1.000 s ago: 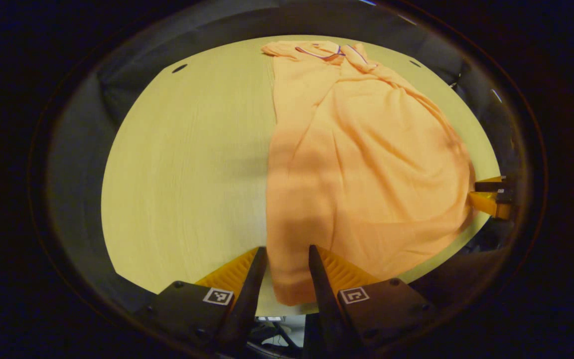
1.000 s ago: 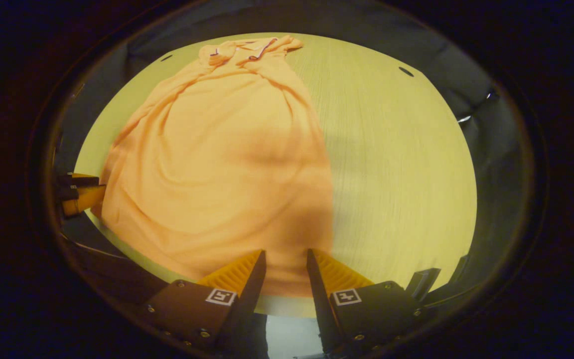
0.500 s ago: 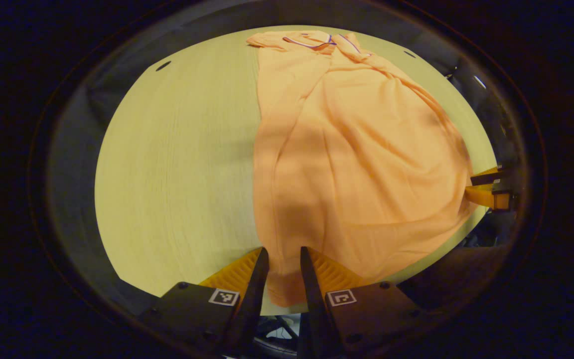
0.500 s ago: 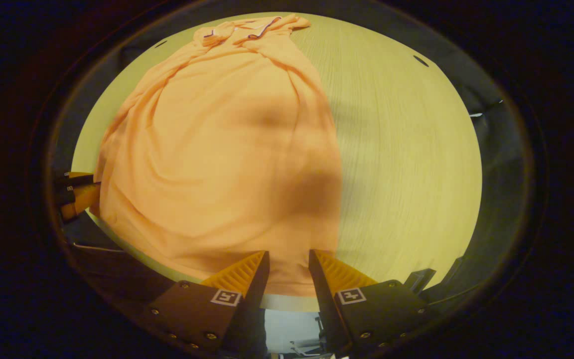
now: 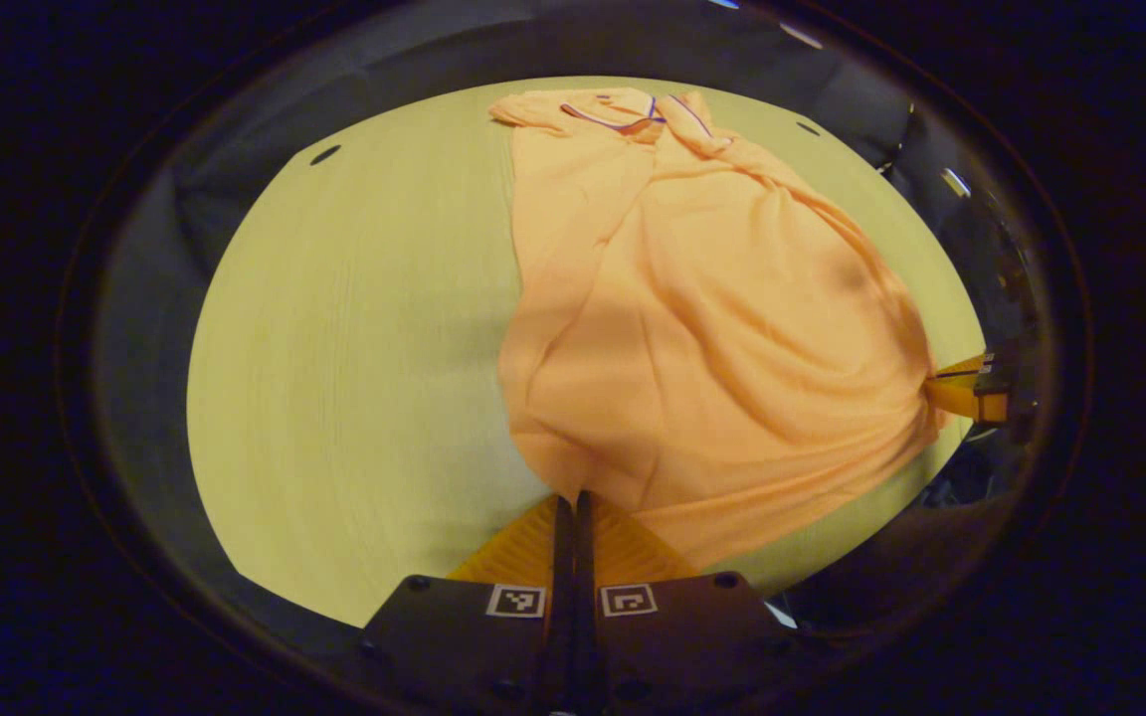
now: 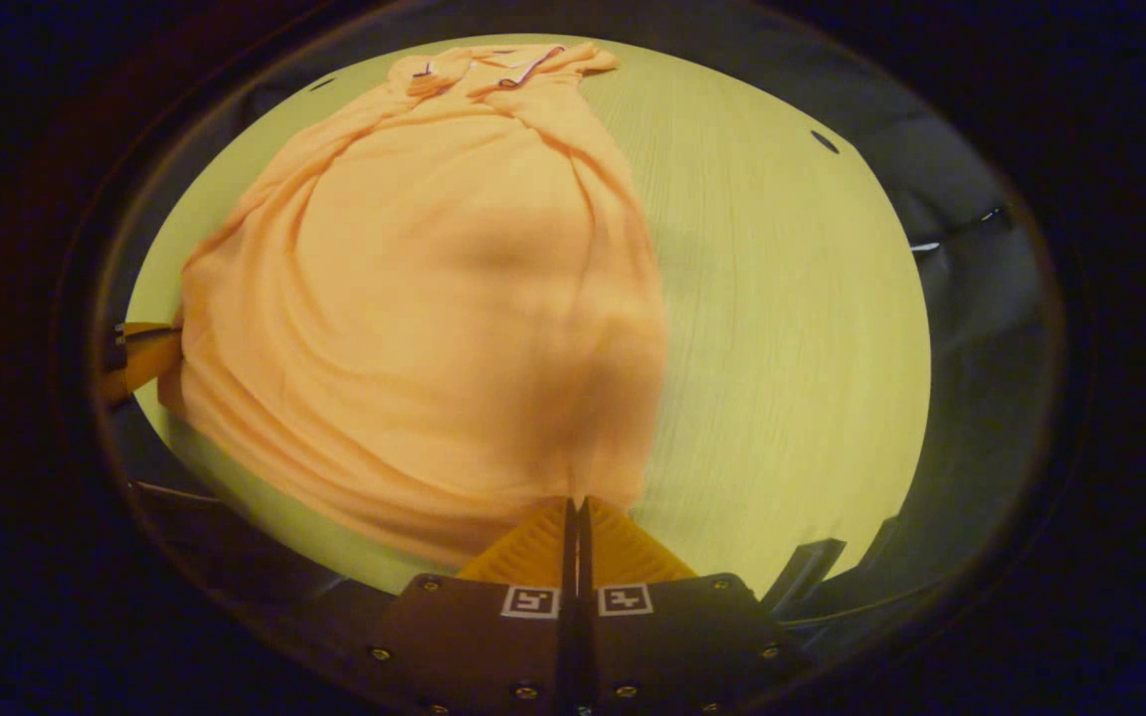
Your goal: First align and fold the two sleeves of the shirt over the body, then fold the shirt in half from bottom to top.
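An orange shirt (image 5: 712,318) lies lengthwise on the pale round table (image 5: 354,348), collar at the far end and both sleeves folded in over the body. In the left gripper view, my left gripper (image 5: 567,500) is shut on the shirt's near hem at its left corner, and the cloth there is lifted and bunched. In the right gripper view, my right gripper (image 6: 574,505) is shut on the shirt (image 6: 434,288) at the hem's right corner. Each view also catches the other gripper (image 5: 971,388) (image 6: 135,353) at the shirt's far side edge.
The table's bare wood (image 6: 782,298) stretches to the right of the shirt in the right gripper view and to the left in the left one. Small dark holes (image 5: 325,154) (image 6: 825,142) mark the tabletop near its far rim. Dark booth cloth surrounds the table.
Both grippers went from open astride the hem to shut on it. The hem has come up off the table edge and the cloth has gathered toward the collar.
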### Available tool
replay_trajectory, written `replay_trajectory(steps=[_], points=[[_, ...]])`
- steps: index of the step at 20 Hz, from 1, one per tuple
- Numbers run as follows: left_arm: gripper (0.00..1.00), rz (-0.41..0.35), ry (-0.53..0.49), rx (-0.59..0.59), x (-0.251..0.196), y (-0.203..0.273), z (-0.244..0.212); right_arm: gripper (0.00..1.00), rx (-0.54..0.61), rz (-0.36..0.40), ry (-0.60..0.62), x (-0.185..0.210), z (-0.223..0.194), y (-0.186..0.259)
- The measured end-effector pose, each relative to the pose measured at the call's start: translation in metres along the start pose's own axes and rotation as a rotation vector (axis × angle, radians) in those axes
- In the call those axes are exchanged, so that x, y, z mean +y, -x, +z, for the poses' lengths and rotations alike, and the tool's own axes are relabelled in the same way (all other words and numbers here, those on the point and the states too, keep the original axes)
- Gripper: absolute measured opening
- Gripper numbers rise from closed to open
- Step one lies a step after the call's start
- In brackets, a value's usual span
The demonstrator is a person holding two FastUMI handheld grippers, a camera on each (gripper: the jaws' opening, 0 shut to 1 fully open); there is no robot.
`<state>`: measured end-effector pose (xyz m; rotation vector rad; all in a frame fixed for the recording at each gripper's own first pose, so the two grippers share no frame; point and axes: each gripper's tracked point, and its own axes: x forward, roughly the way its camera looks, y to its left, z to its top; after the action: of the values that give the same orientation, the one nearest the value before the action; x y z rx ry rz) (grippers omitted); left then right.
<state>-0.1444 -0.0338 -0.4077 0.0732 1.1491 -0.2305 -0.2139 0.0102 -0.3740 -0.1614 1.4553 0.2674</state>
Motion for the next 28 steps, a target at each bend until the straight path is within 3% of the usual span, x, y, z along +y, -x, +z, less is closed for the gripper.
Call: replay_trajectory(steps=[6, 17, 18, 19, 28], points=[[0.06, -0.007, 0.047, -0.087, 0.01, 0.016, 0.054, 0.0, -0.091, 0.036, -0.073, -0.002, 0.056, 0.026], [0.06, 0.002, 0.122, -0.199, 0.052, 0.019, 0.158, 0.0, -0.282, 0.045, -0.078, -0.021, 0.199, 0.064], [0.06, 0.002, 0.132, -0.209, 0.056, 0.018, 0.169, 0.04, -0.295, 0.047, -0.08, -0.021, 0.211, 0.065], [0.06, 0.0, 0.14, -0.221, 0.059, 0.019, 0.18, 0.0, -0.306, 0.047, -0.081, -0.023, 0.224, 0.066], [0.06, 0.003, 0.138, -0.311, 0.086, 0.008, 0.286, 0.0, -0.408, 0.047, -0.097, -0.049, 0.323, 0.074]])
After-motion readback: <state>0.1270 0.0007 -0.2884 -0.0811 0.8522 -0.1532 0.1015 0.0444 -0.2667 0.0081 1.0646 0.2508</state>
